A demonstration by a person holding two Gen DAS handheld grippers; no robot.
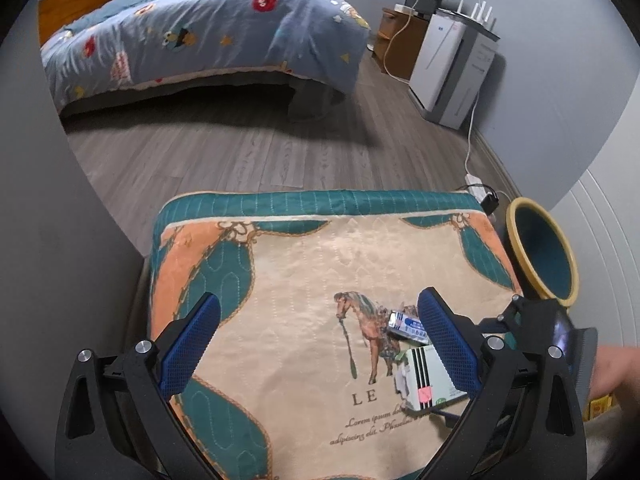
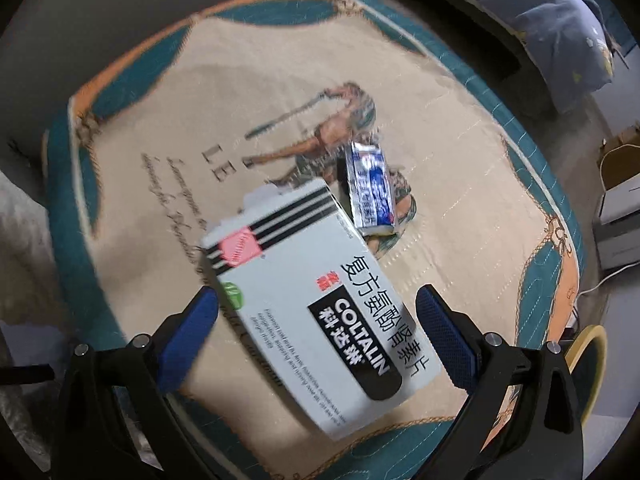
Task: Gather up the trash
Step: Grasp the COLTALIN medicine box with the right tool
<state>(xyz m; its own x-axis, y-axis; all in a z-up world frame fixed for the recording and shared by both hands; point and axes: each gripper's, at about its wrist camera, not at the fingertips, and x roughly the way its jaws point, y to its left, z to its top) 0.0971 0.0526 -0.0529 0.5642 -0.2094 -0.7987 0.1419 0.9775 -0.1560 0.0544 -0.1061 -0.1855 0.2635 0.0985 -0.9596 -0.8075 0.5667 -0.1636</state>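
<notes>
A white medicine box [image 2: 312,304] with black stripes lies on a horse-print cushion [image 2: 168,92]. It sits between the wide-apart fingers of my right gripper [image 2: 320,340], which is open around it. Just beyond the box rests a small blue-and-white wrapper [image 2: 370,188]. In the left wrist view the box [image 1: 428,376] and the wrapper [image 1: 408,326] lie beside the right-hand finger [image 1: 448,344] of my left gripper [image 1: 320,344]. That gripper hovers open over the cushion [image 1: 280,272] with nothing between its fingers. A teal bin [image 1: 540,252] with a yellow rim stands by the cushion's far right corner.
Grey wood floor [image 1: 240,152] stretches to a bed [image 1: 208,36] with a blue quilt. A white appliance [image 1: 452,68] stands against the right wall, with a cable and power strip [image 1: 474,182] near the bin. A person's hand [image 1: 616,364] shows at the right edge.
</notes>
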